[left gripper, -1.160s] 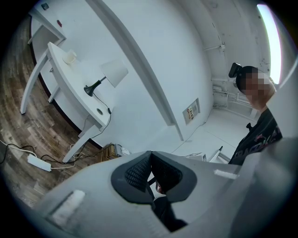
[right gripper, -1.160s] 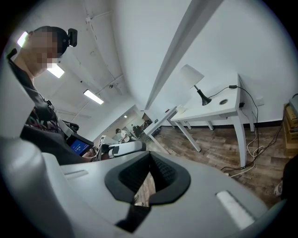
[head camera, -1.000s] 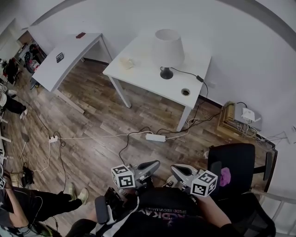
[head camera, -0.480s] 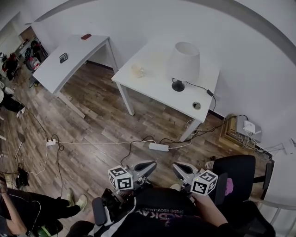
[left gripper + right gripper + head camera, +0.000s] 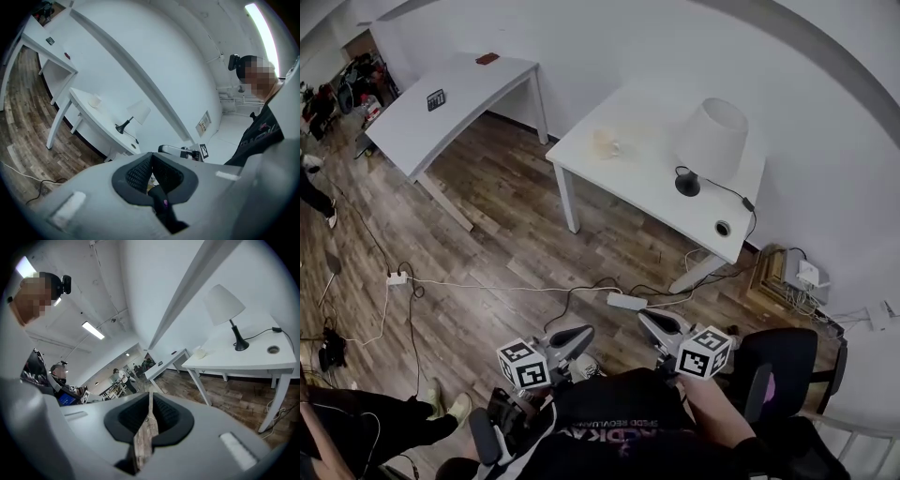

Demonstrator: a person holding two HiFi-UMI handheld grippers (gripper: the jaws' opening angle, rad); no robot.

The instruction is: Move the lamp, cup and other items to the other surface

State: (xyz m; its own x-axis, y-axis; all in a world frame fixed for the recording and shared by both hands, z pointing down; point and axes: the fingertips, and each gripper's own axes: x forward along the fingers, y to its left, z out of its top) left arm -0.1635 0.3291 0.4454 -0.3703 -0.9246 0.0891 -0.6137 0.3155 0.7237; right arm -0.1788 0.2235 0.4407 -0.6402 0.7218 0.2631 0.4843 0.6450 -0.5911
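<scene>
Both tools we hold close and empty: the left gripper has its jaws pressed together, while the right gripper has just been opening to a thin slit with nothing in it. Far ahead, the lamp and cup stand apart on the table.

I am seeing the lamp showing a white shade over a black stem and base, and the cup looking pale cream. Both the near table and the far table are reading plain white, like the wall. The floor is running in brown wood-grain planks, mottled light and dark. The left marker cube and right marker cube are displaying black squares on white. The chair is showing black and the power strip white.
</scene>
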